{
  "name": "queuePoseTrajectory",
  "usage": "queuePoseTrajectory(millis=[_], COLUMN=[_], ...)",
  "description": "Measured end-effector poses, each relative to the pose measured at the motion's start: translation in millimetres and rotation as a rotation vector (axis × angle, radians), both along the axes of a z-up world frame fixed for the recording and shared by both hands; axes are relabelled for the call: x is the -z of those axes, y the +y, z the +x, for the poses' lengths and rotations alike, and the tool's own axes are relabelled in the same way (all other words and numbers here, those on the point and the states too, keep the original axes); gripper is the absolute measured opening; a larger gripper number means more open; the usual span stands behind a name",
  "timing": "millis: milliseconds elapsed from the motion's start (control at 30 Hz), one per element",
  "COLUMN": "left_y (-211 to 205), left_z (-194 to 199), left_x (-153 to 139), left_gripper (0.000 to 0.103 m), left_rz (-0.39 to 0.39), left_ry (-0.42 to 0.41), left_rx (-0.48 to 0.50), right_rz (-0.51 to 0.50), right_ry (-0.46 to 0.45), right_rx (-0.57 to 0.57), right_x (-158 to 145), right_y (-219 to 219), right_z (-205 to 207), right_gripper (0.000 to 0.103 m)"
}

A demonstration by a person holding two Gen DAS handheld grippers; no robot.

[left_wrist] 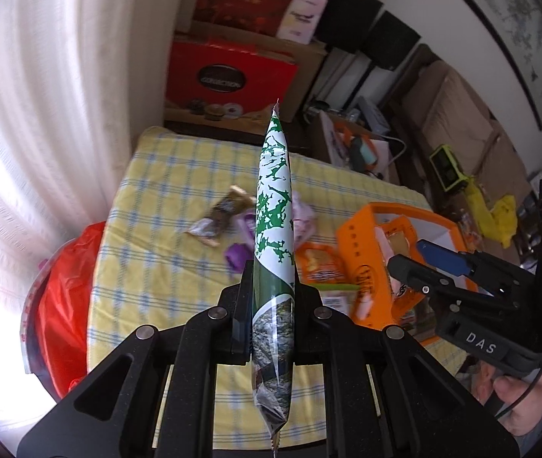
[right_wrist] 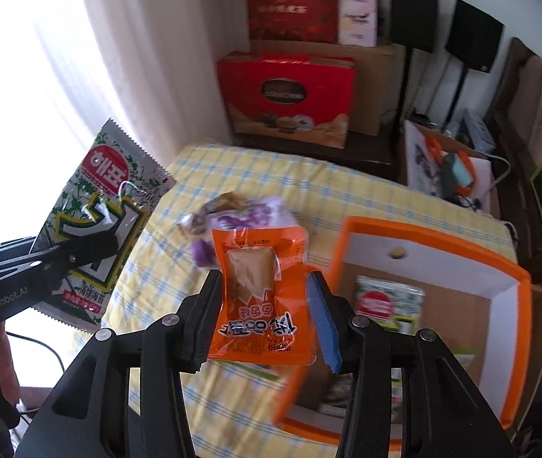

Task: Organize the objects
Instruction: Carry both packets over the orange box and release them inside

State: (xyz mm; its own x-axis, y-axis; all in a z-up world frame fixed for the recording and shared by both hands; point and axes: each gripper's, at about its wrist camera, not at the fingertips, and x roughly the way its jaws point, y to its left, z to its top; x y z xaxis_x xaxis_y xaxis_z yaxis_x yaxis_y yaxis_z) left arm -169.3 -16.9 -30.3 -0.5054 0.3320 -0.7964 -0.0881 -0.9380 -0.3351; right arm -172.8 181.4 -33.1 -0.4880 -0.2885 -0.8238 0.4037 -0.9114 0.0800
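The left gripper (left_wrist: pixel 272 286) has its jaws drawn almost fully together, clamped on the green-and-white seaweed packet (left_wrist: pixel 274 229); in the left wrist view the packet stands edge-on between the two pads and projects forward and upward beyond the fingertips, clear of the table (left_wrist: pixel 148 206). The right wrist view shows the same packet face-on at the left edge of the frame, with the left gripper's black finger across its lower printed area. On the yellow checked tablecloth ahead lie a brown-wrapped snack (right_wrist: pixel 229 200), partly blurred, and purple wrapped items (right_wrist: pixel 240 219), close together near the table's middle; whether they touch each other cannot be determined. The right gripper (right_wrist: pixel 267 305) has its jaws partly apart, closed on the orange snack pouch (right_wrist: pixel 259 294): the black left pad and the blue-faced right pad each meet a side edge of the pouch, which is held above the tablecloth with its transparent window facing the camera and its print upside down. To the right of this gripper sits the orange-rimmed box (right_wrist: pixel 515 290), open at the top, resting on the table; inside it lies a second seaweed packet (right_wrist: pixel 389 299), flat on the brown floor of the box, beside other packets too blurred to identify.
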Motion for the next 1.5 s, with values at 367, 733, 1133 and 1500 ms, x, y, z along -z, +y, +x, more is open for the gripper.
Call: queuePoseTrajectory(millis=[367,733,1133,1500], left_y=[64,119,163,191], left_z=[0,-8,-19,-20], left_x=[-7,-8,22,46], left_gripper=[0.012,0.012,0.012,0.019], left_rz=[0.015,0.114,0.143,0.127], left_ry=[0.001,-0.014,-0.050,-0.066], left_rx=[0.084,0.133,0.120,0.123], right_rz=[-0.002,-0.011,-0.012,-0.001], right_ry=[0.007,-0.001,-0.034,-0.049], right_rx=[0.105,0.194,0.254,0.279], right_x=[-8,-4,16,29], right_y=[72,126,162,177], right_z=[1,3,1,-2], right_gripper=[0.046,0.046,0.046,0.047])
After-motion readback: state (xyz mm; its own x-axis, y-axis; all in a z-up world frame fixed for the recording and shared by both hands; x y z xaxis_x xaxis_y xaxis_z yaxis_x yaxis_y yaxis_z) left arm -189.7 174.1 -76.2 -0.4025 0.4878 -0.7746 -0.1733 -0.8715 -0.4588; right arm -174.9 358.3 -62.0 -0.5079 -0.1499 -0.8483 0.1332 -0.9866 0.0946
